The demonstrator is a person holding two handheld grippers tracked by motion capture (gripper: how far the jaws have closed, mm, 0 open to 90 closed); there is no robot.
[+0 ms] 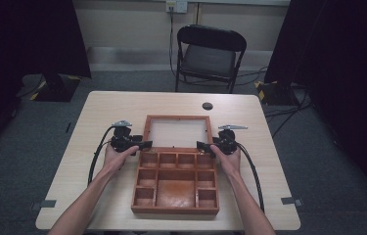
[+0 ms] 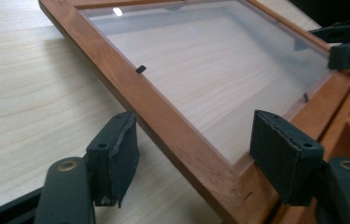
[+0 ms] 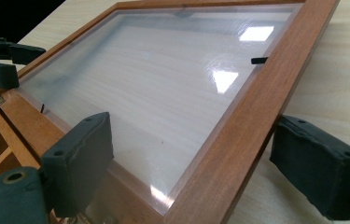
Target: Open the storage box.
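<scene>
Straddling the lid's side rails, both the left gripper and the right gripper have jaws wide, pads not pressing. The lid lies flat on the table, beyond the box — pulling away carelessly could catch a rail and drag the hinge.

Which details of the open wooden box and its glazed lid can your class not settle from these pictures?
- Hinges: high view, too small; gripper views, cut off by the bottom edge.
- Wooden box compartments: high view too dim and small to show any small contents.
- Lid far rail: left gripper view, cut off by the top edge.
- Dark disc on the table: too small to identify.
</scene>
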